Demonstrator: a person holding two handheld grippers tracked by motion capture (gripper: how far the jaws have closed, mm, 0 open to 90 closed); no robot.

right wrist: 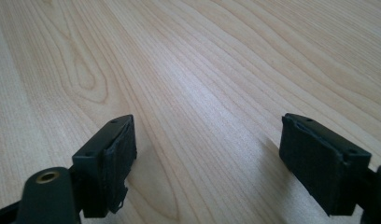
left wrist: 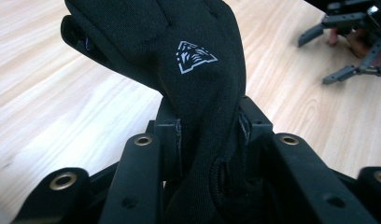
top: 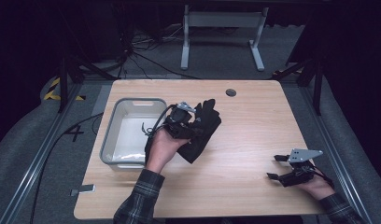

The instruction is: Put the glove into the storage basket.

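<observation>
A black fabric glove (top: 205, 126) with a small white triangular logo (left wrist: 194, 56) is pinched in my left gripper (top: 191, 127), which is shut on it near the cuff. The glove (left wrist: 188, 60) hangs above the wooden table (top: 254, 116), just right of the grey bin. My right gripper (top: 275, 167) rests near the table's front right corner, open, with nothing between its pads (right wrist: 111, 163). It also appears far off in the left gripper view as the right gripper (left wrist: 335, 53).
A grey plastic bin (top: 115, 122) with a pale inside stands on the left part of the table. A round cable hole (top: 231, 92) sits near the far edge. Bare wood lies between the two grippers. A white desk frame (top: 221, 35) stands on the floor behind.
</observation>
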